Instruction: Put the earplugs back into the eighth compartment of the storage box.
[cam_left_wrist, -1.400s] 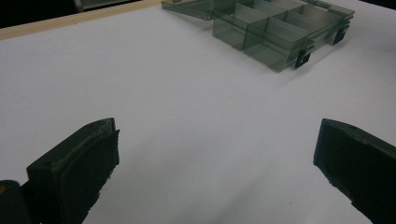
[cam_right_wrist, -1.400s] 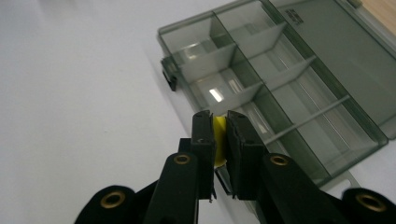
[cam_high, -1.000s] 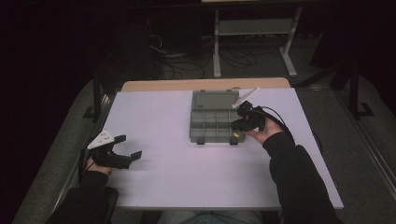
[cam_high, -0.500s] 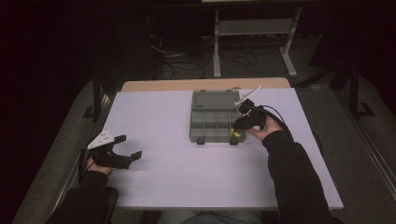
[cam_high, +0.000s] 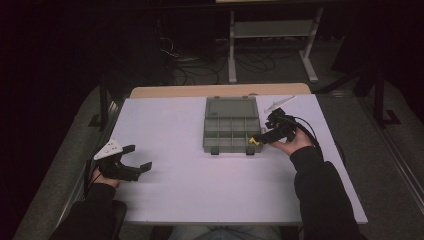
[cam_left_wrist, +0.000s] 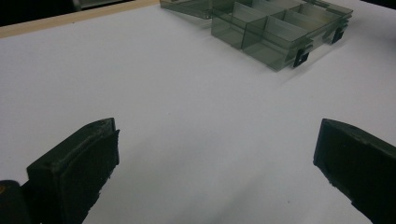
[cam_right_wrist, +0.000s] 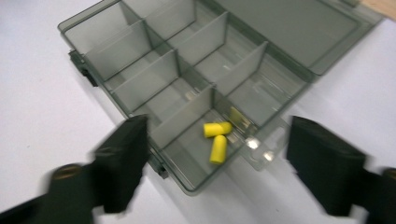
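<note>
Two yellow earplugs lie in the near corner compartment of the open organizer box. The right gripper, jaws just opening and empty, could nudge the box. The left gripper waits, released.

No readable text, label, brand, number or sign anywhere, neither between the jaws nor beyond them.

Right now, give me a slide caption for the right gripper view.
Right gripper, fingers just opened, above two yellow earplugs lying in a corner compartment of the grey organizer box.
</note>
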